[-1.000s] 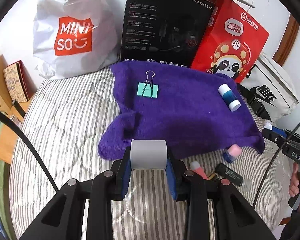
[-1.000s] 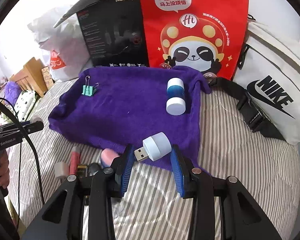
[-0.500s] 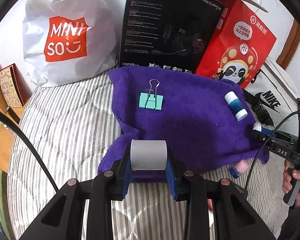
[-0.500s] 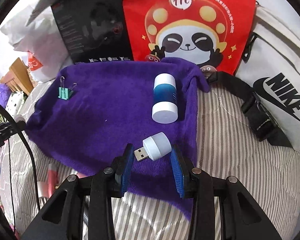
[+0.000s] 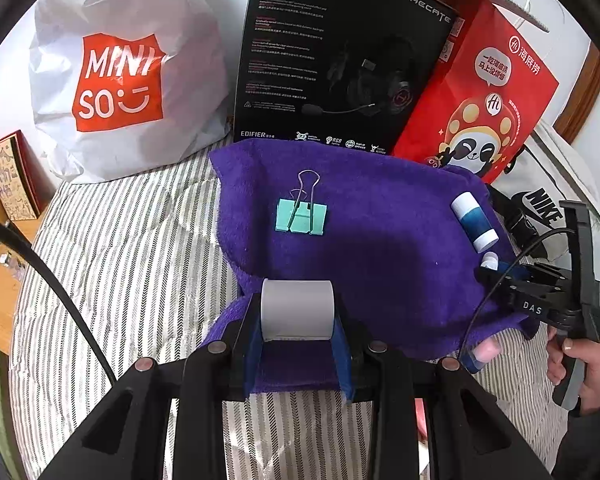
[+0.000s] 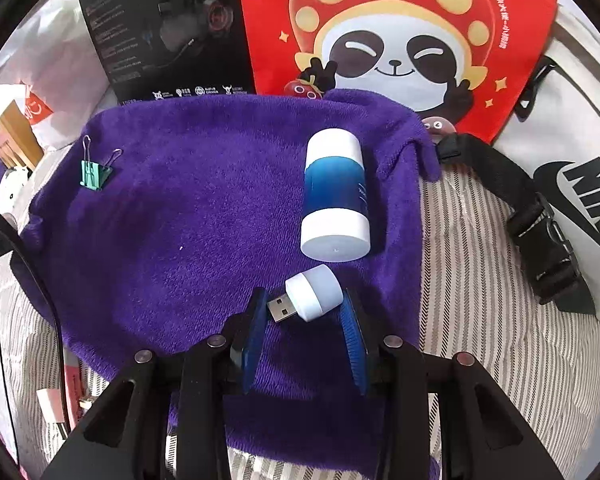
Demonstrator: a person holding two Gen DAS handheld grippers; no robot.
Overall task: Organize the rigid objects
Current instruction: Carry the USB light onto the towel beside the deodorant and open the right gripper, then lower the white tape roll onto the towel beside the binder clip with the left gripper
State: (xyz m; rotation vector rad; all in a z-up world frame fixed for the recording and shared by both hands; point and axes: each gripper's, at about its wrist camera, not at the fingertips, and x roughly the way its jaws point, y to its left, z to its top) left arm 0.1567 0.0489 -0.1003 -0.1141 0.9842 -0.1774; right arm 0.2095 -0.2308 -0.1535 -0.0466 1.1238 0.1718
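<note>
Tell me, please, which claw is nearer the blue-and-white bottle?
Right. The right claw is just short of the bottle, while the left claw sits across the towel.

L tool [image 5: 298, 320] sitting at lower centre of frame, fingers clamping a grey roll. R tool [image 6: 306, 320] at lower centre, fingers pinching a USB plug-light; R hand [image 5: 580, 376] gripping handle at right edge.
</note>
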